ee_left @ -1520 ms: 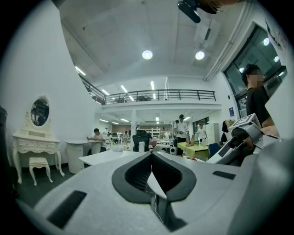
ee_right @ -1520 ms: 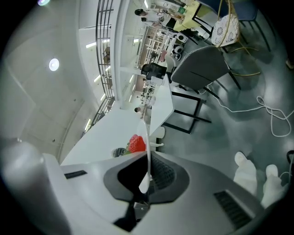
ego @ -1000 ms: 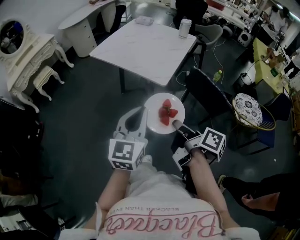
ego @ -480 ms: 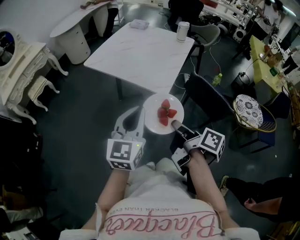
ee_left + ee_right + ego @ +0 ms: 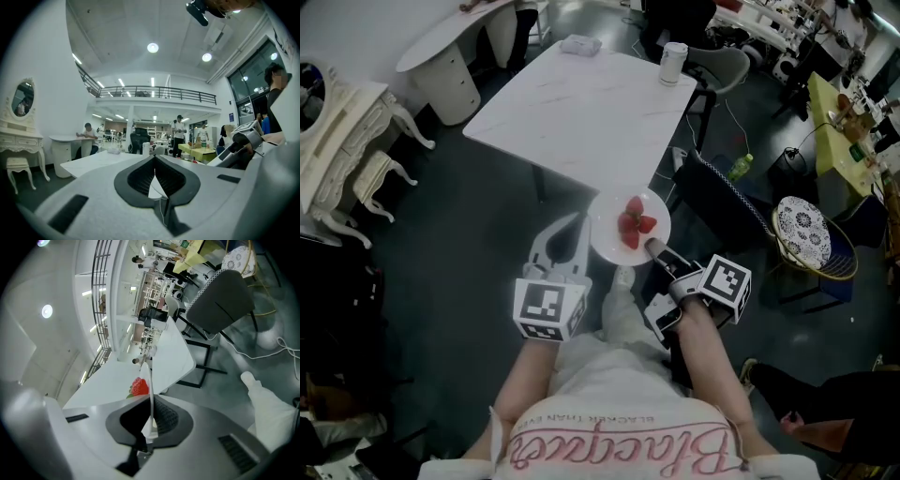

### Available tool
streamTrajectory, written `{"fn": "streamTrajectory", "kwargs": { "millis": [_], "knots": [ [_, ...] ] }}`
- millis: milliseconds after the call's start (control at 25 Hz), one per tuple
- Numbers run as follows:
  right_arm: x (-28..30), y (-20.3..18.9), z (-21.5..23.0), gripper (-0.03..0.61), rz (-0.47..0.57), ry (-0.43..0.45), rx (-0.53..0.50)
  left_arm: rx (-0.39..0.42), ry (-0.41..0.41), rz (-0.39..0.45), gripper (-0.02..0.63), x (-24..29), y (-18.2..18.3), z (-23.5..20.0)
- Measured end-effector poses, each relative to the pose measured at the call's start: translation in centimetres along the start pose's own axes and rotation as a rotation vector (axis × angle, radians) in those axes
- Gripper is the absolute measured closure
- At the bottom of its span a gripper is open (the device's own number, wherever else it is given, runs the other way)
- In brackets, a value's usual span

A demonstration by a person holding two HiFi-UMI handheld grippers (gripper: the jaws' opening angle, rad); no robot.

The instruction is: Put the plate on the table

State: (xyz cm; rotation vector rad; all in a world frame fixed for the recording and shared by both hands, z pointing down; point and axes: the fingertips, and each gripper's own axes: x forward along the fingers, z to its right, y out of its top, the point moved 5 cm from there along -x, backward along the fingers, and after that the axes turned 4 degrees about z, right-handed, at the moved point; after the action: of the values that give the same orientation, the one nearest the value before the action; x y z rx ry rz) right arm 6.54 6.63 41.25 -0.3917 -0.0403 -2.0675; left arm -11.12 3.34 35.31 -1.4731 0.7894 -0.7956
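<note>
A white plate (image 5: 605, 236) with a few strawberries (image 5: 633, 225) hangs over the dark floor, just short of the near corner of the white table (image 5: 581, 103). My left gripper (image 5: 582, 232) is shut on the plate's left rim, and its thin edge (image 5: 155, 186) shows between the jaws. On the near right rim my right gripper (image 5: 654, 249) is shut as well. In the right gripper view the plate (image 5: 150, 397) stands edge-on in the jaws, with a strawberry (image 5: 139, 386) behind it and the table (image 5: 176, 355) beyond.
On the table's far end stand a cup (image 5: 673, 58) and a small flat object (image 5: 579, 44). A dark chair (image 5: 722, 192) is right of the plate, a patterned round seat (image 5: 806, 228) further right. A white vanity and stool (image 5: 356, 141) stand at the left. People sit and stand in the background.
Both grippers and the plate have moved forward; the table's near corner now lies right at the plate's far rim. The person's foot has stepped into view below the plate.
</note>
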Motion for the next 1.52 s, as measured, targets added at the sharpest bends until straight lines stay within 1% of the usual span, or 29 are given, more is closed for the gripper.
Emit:
{"fn": "streamTrajectory", "kwargs": {
  "millis": [80, 240, 400, 560, 920, 1040, 1240, 1360, 1520],
  "knots": [
    [1.5, 0.8, 0.0, 0.568, -0.01, -0.005, 0.0, -0.004, 0.009, -0.007, 0.609, 1.3, -0.2, -0.8],
    [5.2, 3.1, -0.4, 0.568, -0.032, 0.022, 0.005, -0.009, 0.031, -0.013, 0.609, 4.8, -0.6, -2.7],
    [8.6, 6.2, -1.0, 0.568, -0.044, 0.004, -0.012, -0.018, 0.044, -0.018, 0.609, 8.7, -0.4, -4.4],
    [12.1, 8.9, -2.0, 0.568, -0.06, 0.007, -0.02, -0.035, 0.061, -0.023, 0.609, 12.5, -0.3, -6.4],
    [20.4, 16.7, -2.5, 0.568, -0.123, -0.01, -0.03, -0.044, 0.099, -0.055, 0.609, 22.8, -0.6, -9.8],
    [22.3, 17.9, -1.8, 0.568, -0.142, 0.006, -0.035, -0.044, 0.122, -0.058, 0.609, 24.2, -1.3, -10.5],
    [25.4, 19.9, -1.7, 0.568, -0.174, 0.003, -0.042, -0.051, 0.154, -0.072, 0.609, 26.8, -1.7, -11.9],
    [28.1, 21.8, -2.0, 0.568, -0.18, 0.003, -0.042, -0.056, 0.167, -0.085, 0.609, 29.1, -2.0, -13.2],
    [30.4, 22.8, -1.8, 0.568, -0.188, 0.011, -0.069, -0.064, 0.172, -0.102, 0.609, 30.5, -2.6, -14.5]
  ]
}}
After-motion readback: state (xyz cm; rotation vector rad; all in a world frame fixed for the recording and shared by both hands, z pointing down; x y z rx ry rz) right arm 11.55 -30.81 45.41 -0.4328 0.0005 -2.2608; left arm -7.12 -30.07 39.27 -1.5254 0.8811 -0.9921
